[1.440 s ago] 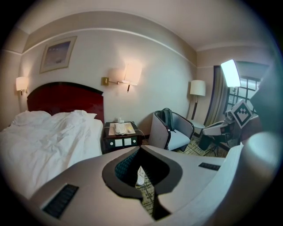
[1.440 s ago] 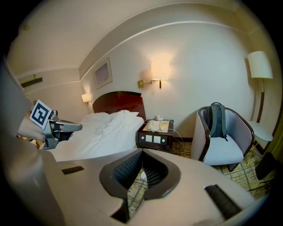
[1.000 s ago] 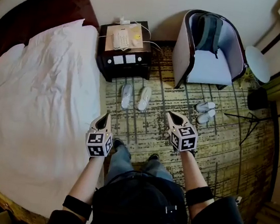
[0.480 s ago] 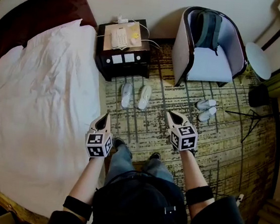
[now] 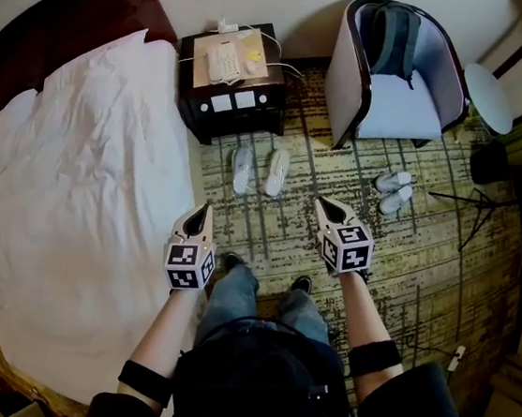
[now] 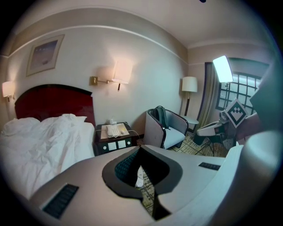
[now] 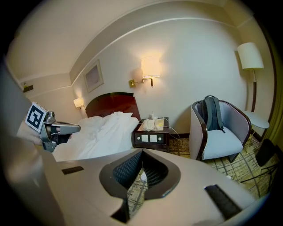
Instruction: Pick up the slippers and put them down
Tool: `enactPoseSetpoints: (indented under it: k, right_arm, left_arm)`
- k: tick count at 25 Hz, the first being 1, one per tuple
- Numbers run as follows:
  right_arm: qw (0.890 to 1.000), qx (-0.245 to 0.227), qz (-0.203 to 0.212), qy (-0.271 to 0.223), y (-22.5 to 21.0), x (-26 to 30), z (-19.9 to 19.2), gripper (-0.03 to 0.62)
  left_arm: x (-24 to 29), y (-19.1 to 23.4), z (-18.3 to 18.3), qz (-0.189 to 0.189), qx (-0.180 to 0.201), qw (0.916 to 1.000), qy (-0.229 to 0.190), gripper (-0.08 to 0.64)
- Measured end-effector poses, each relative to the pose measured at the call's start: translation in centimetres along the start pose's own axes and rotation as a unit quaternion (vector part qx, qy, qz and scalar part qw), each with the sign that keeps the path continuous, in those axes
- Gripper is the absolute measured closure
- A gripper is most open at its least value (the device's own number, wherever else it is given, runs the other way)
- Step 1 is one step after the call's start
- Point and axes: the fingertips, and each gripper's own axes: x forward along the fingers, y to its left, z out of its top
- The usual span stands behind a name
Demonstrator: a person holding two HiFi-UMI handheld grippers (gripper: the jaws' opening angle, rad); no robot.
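The person stands on the patterned carpet (image 5: 424, 261) to the right of the bed (image 5: 74, 189), with both grippers held out ahead and tilted downward. The left gripper (image 5: 207, 209) is clenched, its jaw tips meeting with nothing caught between them. The right gripper (image 5: 323, 204) is clenched and empty in the same way.

2 pairs of white slippers lie on the carpet. The first pair of slippers (image 5: 242, 169) sits side by side just in front of the dark nightstand (image 5: 231, 105). It is farther out than both grippers, roughly between them and well apart from either. The second pair of slippers (image 5: 394, 181) lies to the far right, near the armchair (image 5: 396, 106), which holds a backpack (image 5: 388, 37). A telephone (image 5: 224, 62) rests on the nightstand.
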Motion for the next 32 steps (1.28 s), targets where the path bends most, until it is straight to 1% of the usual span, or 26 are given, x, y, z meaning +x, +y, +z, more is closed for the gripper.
enactPoseSetpoints:
  k: [5,9,11,15,19,23,26,28,30,32]
  right_arm:
    - [0.999,0.021,-0.026,-0.014,-0.1,2.4,1.1,0.591]
    - [0.997,0.041,-0.052,-0.026,-0.5,4.5,1.5,0.591]
    - [0.997,0.046,-0.056,-0.031,-0.4,5.7,1.8,0.591]
    - [0.997,0.052,-0.054,-0.029,-0.5,7.6,1.9,0.591]
    - [0.998,0.051,-0.042,-0.014,-0.8,9.9,2.0,0.591]
    - [0.998,0.039,-0.041,0.013,-2.6,12.5,1.7,0.591]
    - [0.998,0.043,-0.032,0.021,-4.3,14.6,1.1,0.591]
    - [0.998,0.046,-0.029,0.026,-5.7,16.4,0.3,0.589]
    - [0.997,0.054,-0.038,0.035,-7.4,18.4,-1.0,0.56]
    - [0.995,0.068,-0.05,0.045,-9.0,20.5,-2.8,0.558]
  left_arm:
    - [2.6,2.0,1.0,-0.034,0.033,0.9989,0.003,0.559]
    - [4.6,3.1,1.8,-0.069,0.07,0.9952,-0.001,0.559]
    - [5.5,3.8,1.8,-0.078,0.083,0.9935,0.002,0.559]
    - [6.9,4.6,1.5,-0.08,0.081,0.9934,0.012,0.559]
    - [8.2,5.4,1.1,-0.069,0.069,0.9951,0.017,0.559]
    - [10.0,6.0,1.0,-0.04,0.04,0.9983,0.013,0.559]
    - [11.9,5.9,0.3,-0.019,0.029,0.9993,0.014,0.559]
    - [13.5,5.6,-0.3,-0.008,0.023,0.9996,0.014,0.559]
    - [15.3,5.4,-0.8,0.002,0.012,0.9998,0.013,0.559]
    - [17.1,5.7,-1.5,0.011,0.004,0.9999,0.009,0.559]
